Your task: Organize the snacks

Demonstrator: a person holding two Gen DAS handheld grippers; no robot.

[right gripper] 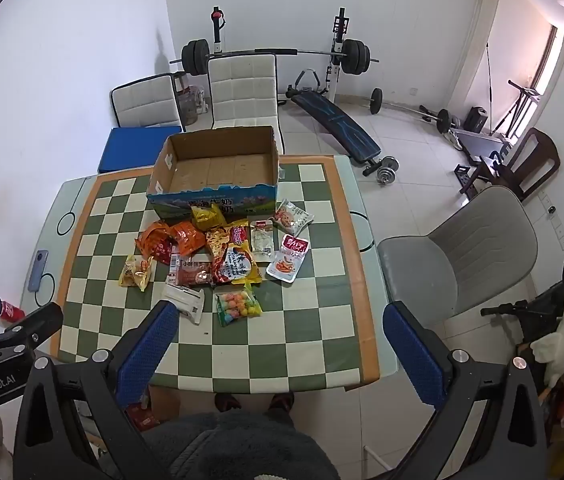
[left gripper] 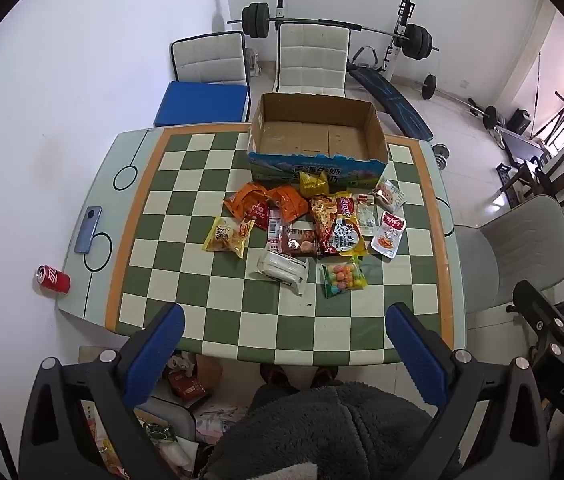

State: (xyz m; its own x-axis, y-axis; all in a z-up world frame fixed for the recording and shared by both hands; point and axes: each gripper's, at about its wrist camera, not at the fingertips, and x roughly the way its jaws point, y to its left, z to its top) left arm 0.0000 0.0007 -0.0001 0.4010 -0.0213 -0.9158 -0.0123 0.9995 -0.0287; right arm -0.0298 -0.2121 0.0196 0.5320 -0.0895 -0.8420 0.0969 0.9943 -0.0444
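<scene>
Several snack packets lie in a heap (left gripper: 302, 224) (right gripper: 222, 256) in the middle of the checkered table. Nearest me are a white packet (left gripper: 284, 270) (right gripper: 184, 298) and a green bag of coloured balls (left gripper: 342, 278) (right gripper: 238, 304). Behind the heap stands an empty open cardboard box (left gripper: 316, 136) (right gripper: 218, 168). My left gripper (left gripper: 284, 320) hangs open high above the table's near edge, nothing between its blue pads. My right gripper (right gripper: 280, 320) is open too, above the near right part of the table, also holding nothing. Each gripper shows at the edge of the other's view.
A red can (left gripper: 53, 279) (right gripper: 12, 311) and a phone (left gripper: 88, 229) (right gripper: 38, 270) lie at the table's (left gripper: 186, 280) left edge. White chairs (left gripper: 314, 60) stand behind the table, a grey chair (right gripper: 462, 256) at its right. Gym weights fill the back of the room.
</scene>
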